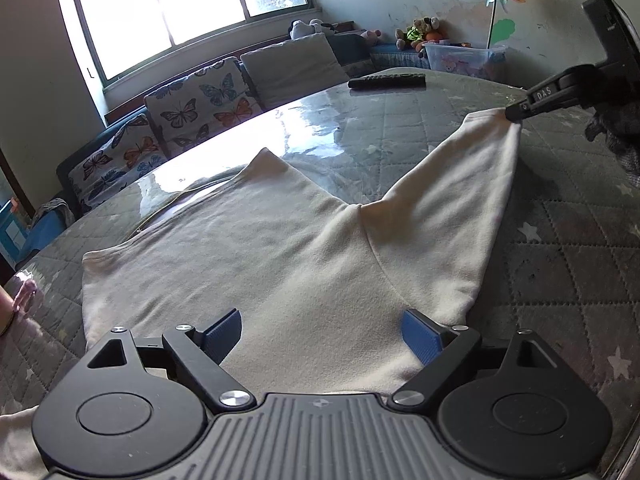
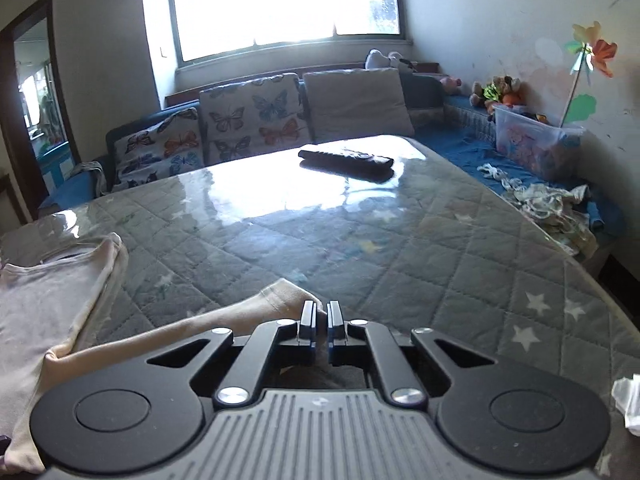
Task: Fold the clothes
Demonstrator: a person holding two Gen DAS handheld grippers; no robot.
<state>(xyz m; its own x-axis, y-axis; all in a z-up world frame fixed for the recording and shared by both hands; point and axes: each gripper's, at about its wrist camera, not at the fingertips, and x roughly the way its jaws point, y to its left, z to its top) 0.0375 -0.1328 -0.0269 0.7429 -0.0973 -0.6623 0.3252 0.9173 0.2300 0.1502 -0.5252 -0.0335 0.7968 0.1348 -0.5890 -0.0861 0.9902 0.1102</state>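
One cream shirt (image 1: 256,264) lies flat on the left part of the counter (image 1: 560,264), and one sleeve (image 1: 452,204) is pulled out toward the right edge. There are two hand-held grippers: the left hand-held gripper (image 1: 322,338) is spread wide above the shirt's near edge with nothing pinched, and the right hand-held gripper (image 2: 321,318) is pressed together, pinching the end of that sleeve. One black remote (image 2: 346,159) lies near the far edge of the counter, and past the far right corner one clear plastic box (image 2: 536,146) sits on the blue bench (image 2: 460,136), holding toys I cannot make out.
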